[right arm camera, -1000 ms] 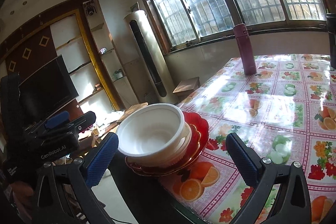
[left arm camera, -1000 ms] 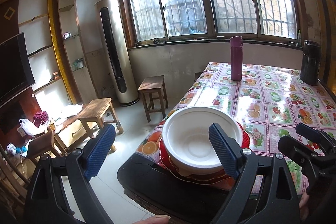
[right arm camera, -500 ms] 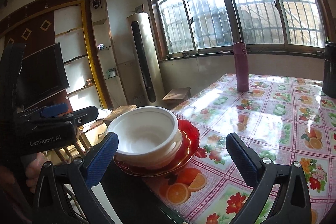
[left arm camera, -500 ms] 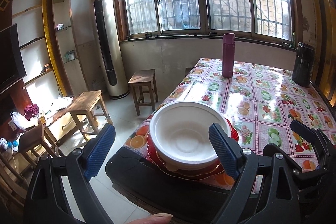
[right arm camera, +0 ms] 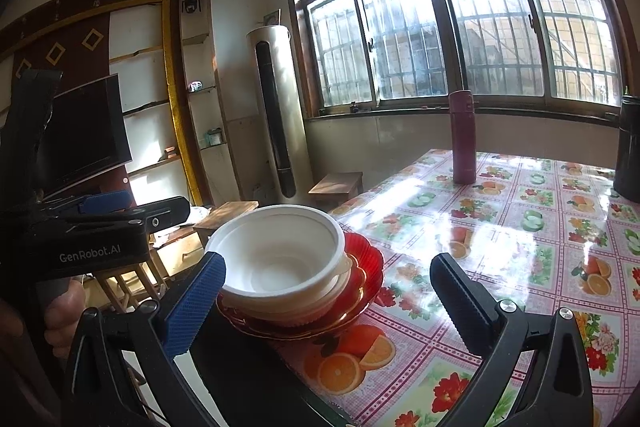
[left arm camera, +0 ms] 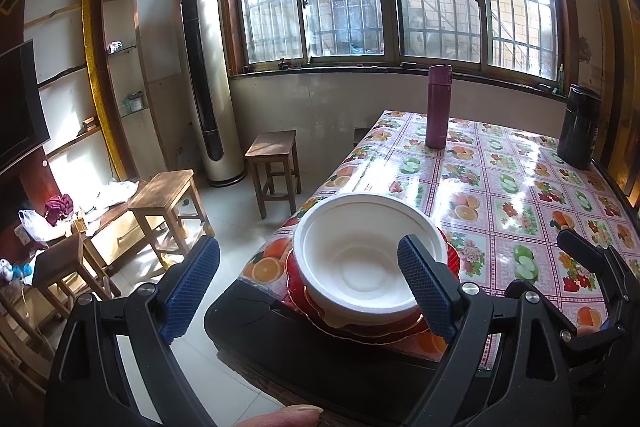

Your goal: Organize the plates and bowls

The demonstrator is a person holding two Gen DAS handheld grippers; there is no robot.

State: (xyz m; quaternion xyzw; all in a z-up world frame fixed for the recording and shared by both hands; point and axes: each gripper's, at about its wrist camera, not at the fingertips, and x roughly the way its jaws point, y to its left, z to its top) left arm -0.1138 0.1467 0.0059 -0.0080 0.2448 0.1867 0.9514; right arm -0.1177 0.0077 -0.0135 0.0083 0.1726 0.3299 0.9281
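Several nested white bowls (left arm camera: 360, 259) sit on a stack of red plates (left arm camera: 404, 331) at the near left corner of the table (left arm camera: 520, 195). My left gripper (left arm camera: 308, 287) is open just short of the stack, and its right blue pad (left arm camera: 424, 287) overlaps the bowl rim in the left wrist view. My right gripper (right arm camera: 328, 301) is open too, with the white bowls (right arm camera: 280, 255) and red plates (right arm camera: 366, 267) a little beyond its fingers. Each gripper shows in the other's view: the right gripper (left arm camera: 560, 267) and the left gripper (right arm camera: 160, 207). Neither holds anything.
A maroon flask (left arm camera: 438, 107) and a black canister (left arm camera: 578, 131) stand at the table's far side. A black slab (left arm camera: 320, 355) lies under the plates at the table's near edge. Wooden stools (left arm camera: 276, 159) and a tower air conditioner (left arm camera: 204, 87) stand on the floor to the left.
The right wrist view has rolled back to level, and the left view has shifted slightly. The stack of bowls and plates has stayed in place. Both grippers remain open.
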